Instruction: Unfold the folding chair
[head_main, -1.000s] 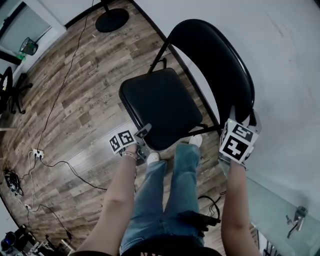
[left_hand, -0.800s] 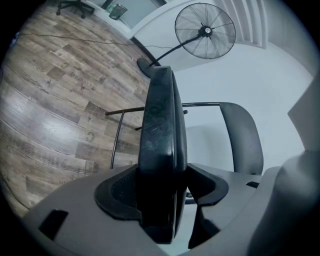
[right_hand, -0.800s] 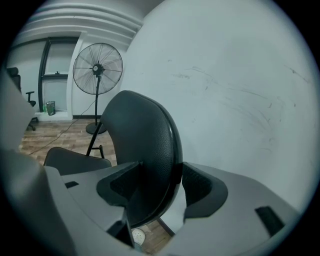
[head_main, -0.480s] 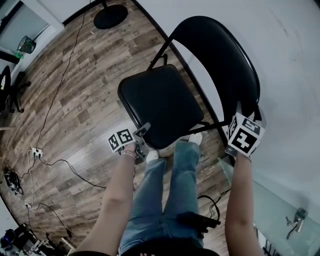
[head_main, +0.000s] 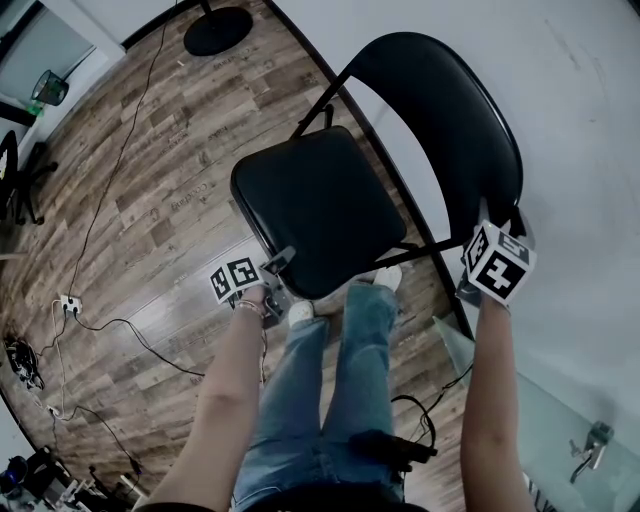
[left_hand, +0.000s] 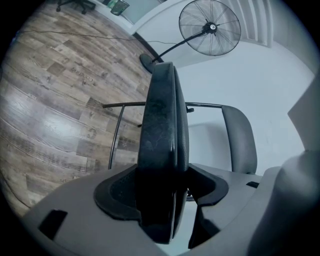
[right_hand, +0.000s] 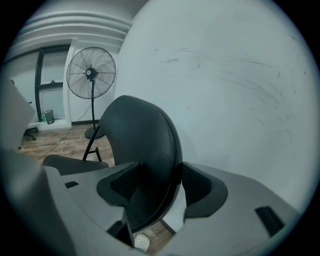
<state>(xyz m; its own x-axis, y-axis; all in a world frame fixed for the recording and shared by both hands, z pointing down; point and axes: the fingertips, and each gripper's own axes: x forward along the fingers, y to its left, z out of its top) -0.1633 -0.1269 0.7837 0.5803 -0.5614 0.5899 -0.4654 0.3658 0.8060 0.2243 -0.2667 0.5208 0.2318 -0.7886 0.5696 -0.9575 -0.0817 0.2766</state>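
The black folding chair stands on the wood floor by the white wall, its padded seat (head_main: 318, 205) lying nearly flat and its curved backrest (head_main: 450, 130) rising at the right. My left gripper (head_main: 278, 262) is shut on the seat's near edge. In the left gripper view the seat (left_hand: 162, 150) runs edge-on between the pads of that gripper (left_hand: 162, 192), with the backrest (left_hand: 240, 140) beyond. My right gripper (head_main: 483, 222) is shut on the backrest's near end. The right gripper view shows the backrest (right_hand: 142, 145) clamped in that gripper (right_hand: 160, 187), and the seat (right_hand: 70, 162) low at the left.
A standing fan (left_hand: 210, 27) is beyond the chair, its round base (head_main: 217, 30) on the floor at the top. Cables (head_main: 110, 200) and a power strip (head_main: 68, 303) lie at the left. The person's legs (head_main: 330, 380) stand right behind the chair. The wall (head_main: 580, 150) closes the right side.
My right gripper has moved to the right with the backrest. The seat has shifted slightly left, so seat and backrest stand a little wider apart. The left gripper has barely moved.
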